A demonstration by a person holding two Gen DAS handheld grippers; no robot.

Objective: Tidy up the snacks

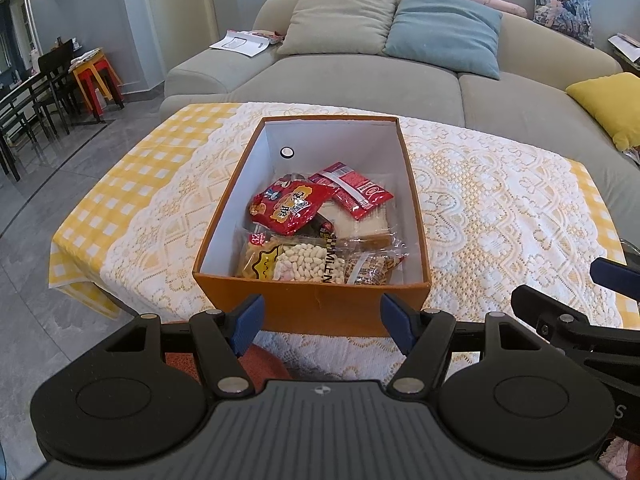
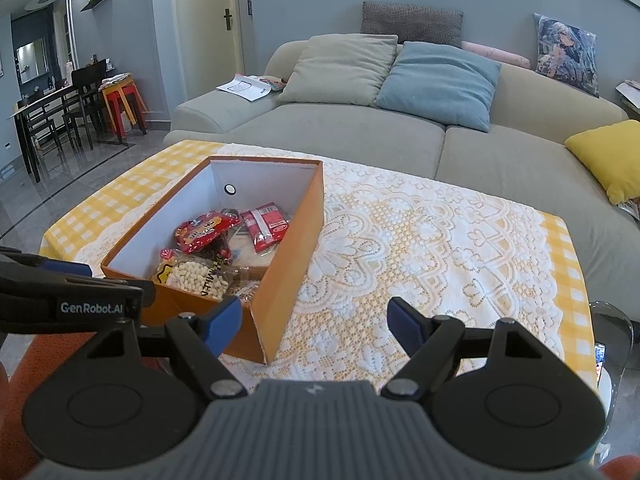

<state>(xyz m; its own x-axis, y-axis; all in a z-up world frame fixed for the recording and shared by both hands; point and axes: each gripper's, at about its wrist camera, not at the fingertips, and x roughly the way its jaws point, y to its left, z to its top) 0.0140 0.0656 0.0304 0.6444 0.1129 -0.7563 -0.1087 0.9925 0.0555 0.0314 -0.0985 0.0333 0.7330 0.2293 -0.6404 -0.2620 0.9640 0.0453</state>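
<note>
An orange cardboard box [image 1: 316, 300] with a white inside stands on the lace-covered table [image 1: 500, 216]. Several snack packets lie in it: a red crisp bag [image 1: 290, 208], a red flat packet [image 1: 354, 190], a clear bag of white candies [image 1: 308, 266]. My left gripper [image 1: 322, 326] is open and empty, just short of the box's near wall. My right gripper [image 2: 314, 326] is open and empty, near the box's near right corner [image 2: 264, 344]; the box [image 2: 298, 240] lies to its left. The left gripper's side [image 2: 68, 300] shows in the right wrist view.
A grey sofa [image 1: 360, 80] with cushions runs behind the table; a yellow cushion [image 1: 612, 104] lies at its right. A dining table, chairs and red stools [image 1: 100, 76] stand far left. The lace cloth to the right of the box [image 2: 440, 248] bears nothing.
</note>
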